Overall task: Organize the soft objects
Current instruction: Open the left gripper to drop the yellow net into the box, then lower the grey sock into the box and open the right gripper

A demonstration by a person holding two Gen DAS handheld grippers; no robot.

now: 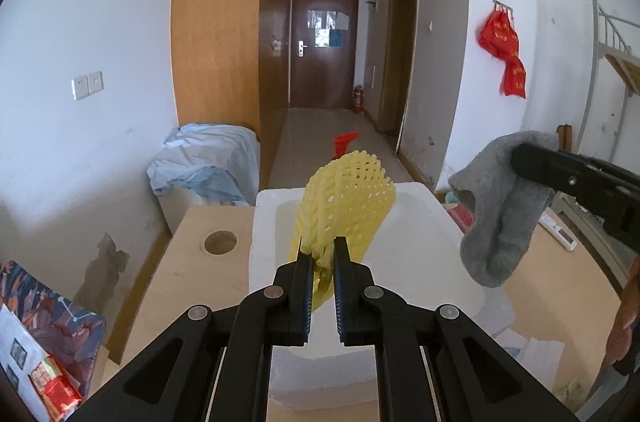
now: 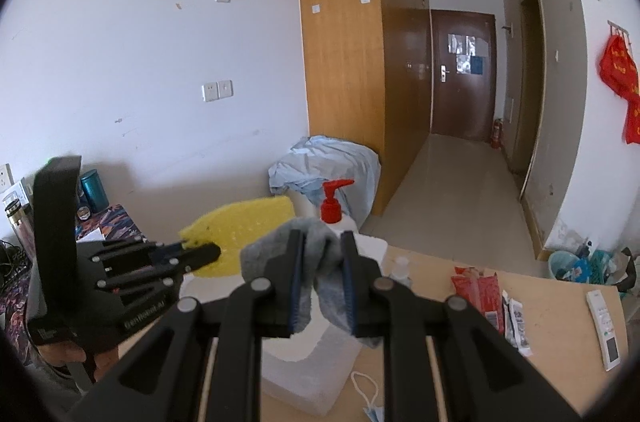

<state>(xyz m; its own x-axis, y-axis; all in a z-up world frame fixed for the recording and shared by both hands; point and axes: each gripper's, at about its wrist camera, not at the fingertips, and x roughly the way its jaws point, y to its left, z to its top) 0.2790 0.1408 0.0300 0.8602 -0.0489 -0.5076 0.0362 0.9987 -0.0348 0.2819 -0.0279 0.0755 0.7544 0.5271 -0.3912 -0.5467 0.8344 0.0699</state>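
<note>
In the left wrist view, the left gripper (image 1: 323,254) has its jaws pinched on the lower edge of a yellow foam fruit-netting sleeve (image 1: 348,198), which stands up at the centre of the frame above a white foam box (image 1: 440,222). The box rests on a light wooden table (image 1: 192,274) with a round hole in it, at the lower left. At the right edge of this view the right gripper (image 1: 524,158) grips a grey knitted sock (image 1: 500,214), which hangs limp beside the box and above the table.

In the right wrist view, the right gripper (image 2: 322,262) clamps the bunched sock (image 2: 316,250) between its blue-padded fingers (image 2: 298,286) at the centre. To the left, the left gripper (image 2: 208,252) carries the yellow netting (image 2: 248,230) over the white box (image 2: 304,374). Behind the sock stands a white pump bottle with a red dispenser head (image 2: 333,206). On the table at lower right lie red snack packets (image 2: 478,290) and a white remote control (image 2: 604,326).
</note>
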